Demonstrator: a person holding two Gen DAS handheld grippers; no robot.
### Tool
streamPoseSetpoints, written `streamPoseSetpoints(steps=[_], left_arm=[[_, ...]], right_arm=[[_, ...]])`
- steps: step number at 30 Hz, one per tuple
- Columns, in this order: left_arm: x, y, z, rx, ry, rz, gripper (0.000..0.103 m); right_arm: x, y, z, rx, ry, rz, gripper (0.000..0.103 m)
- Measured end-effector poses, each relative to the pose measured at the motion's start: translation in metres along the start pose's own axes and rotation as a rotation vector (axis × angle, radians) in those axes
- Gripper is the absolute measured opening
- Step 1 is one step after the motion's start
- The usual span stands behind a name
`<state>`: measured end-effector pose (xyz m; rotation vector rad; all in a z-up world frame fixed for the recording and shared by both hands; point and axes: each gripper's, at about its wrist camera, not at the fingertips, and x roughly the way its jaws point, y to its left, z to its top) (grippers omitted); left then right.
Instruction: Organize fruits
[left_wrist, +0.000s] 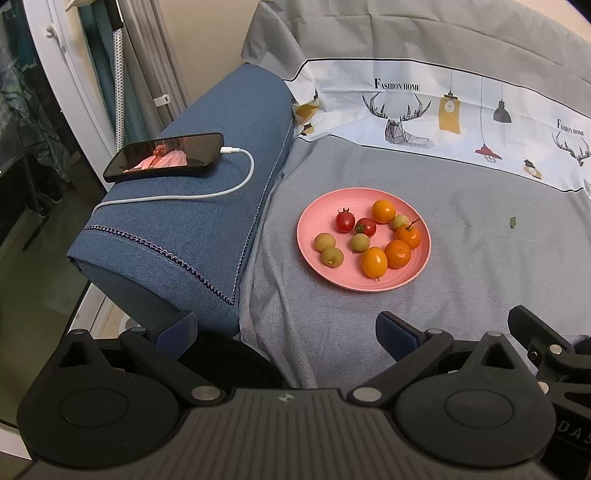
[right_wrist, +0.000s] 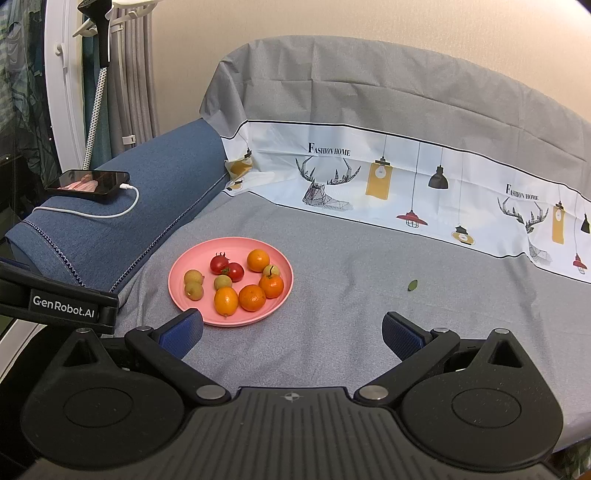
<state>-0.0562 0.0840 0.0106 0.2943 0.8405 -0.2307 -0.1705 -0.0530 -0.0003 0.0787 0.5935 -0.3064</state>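
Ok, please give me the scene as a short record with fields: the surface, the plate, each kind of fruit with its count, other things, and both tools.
surface: grey cloth
plate: pink plate, on the cloth
orange fruits: four
red tomatoes: two, touching
pale green fruits: four
fruit off the plate: none seen
phone: on the blue armrest, phone with white cable plugged in
leaf: small green leaf on the cloth
left tool: open, empty
right tool: open, empty

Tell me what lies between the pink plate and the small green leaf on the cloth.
Nothing lies there: between the pink plate and the green leaf is only bare grey cloth with light wrinkles. The right wrist view shows it best.
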Motion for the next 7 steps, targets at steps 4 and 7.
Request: streamPoseSetpoints(steps=[4, 7], left_arm=[[0.0005, 0.0004, -0.0008, 0.0, -0.003, 0.005, 0.103], [0.0015, 0.0005, -0.002, 0.0, -0.002, 0.004, 0.103]], right_arm=[[0.0, 0.0, 0.0, 0.0, 0.0, 0.001, 0.102], [0.0001, 0.0002, 0.0002, 0.001, 0.0, 0.001, 0.102]])
